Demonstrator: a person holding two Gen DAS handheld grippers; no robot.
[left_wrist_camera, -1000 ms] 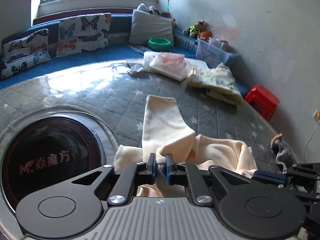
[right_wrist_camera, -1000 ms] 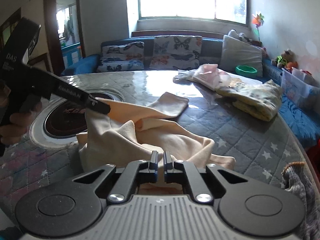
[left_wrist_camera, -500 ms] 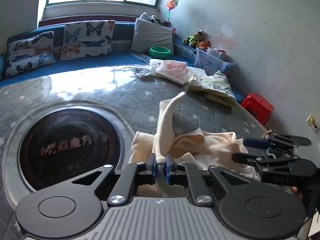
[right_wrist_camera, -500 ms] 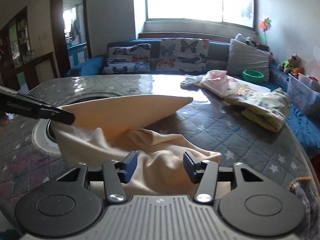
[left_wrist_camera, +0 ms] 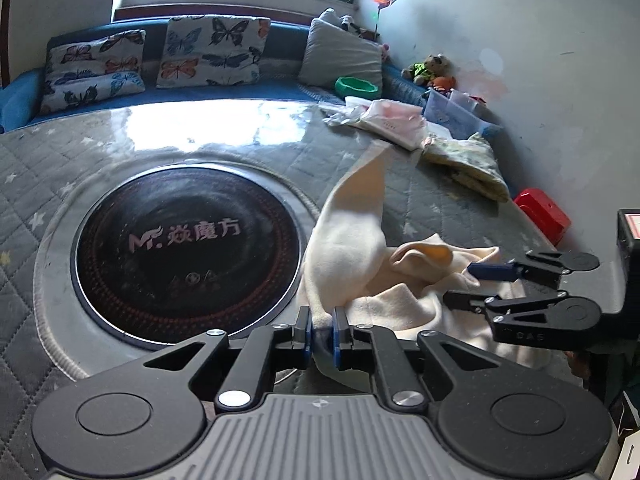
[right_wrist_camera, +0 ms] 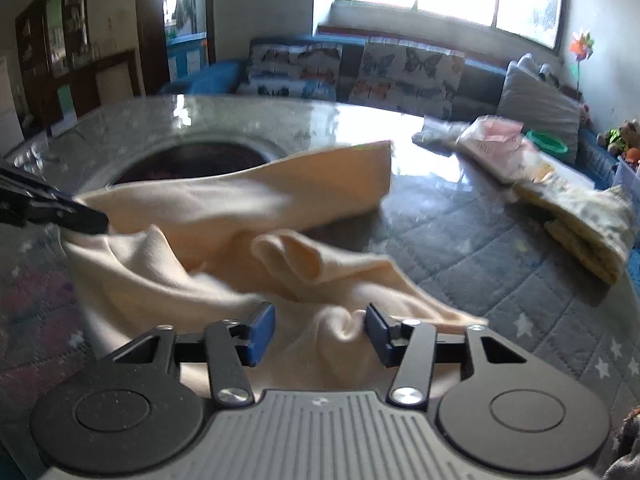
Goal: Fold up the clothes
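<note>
A cream garment (left_wrist_camera: 352,240) lies bunched on the quilted grey table (left_wrist_camera: 200,144). My left gripper (left_wrist_camera: 321,334) is shut on one edge of it and holds a long strip of it lifted off the table. In the right wrist view the same garment (right_wrist_camera: 224,216) stretches from the left gripper's tip (right_wrist_camera: 84,220) toward the far right. My right gripper (right_wrist_camera: 316,334) is open, its jaws wide apart over a fold of the cloth. It also shows in the left wrist view (left_wrist_camera: 468,284), open beside the garment.
A round dark glass cooktop (left_wrist_camera: 188,252) is set into the table at the left. Folded pink (left_wrist_camera: 384,118) and yellow-patterned (left_wrist_camera: 468,164) clothes lie at the far right edge. A blue sofa with butterfly cushions (left_wrist_camera: 212,52) runs behind. A red stool (left_wrist_camera: 542,214) stands by the wall.
My right gripper has let go of the garment and opened wide. My left gripper has pulled its edge up and leftward, lifting the long strip off the table.
</note>
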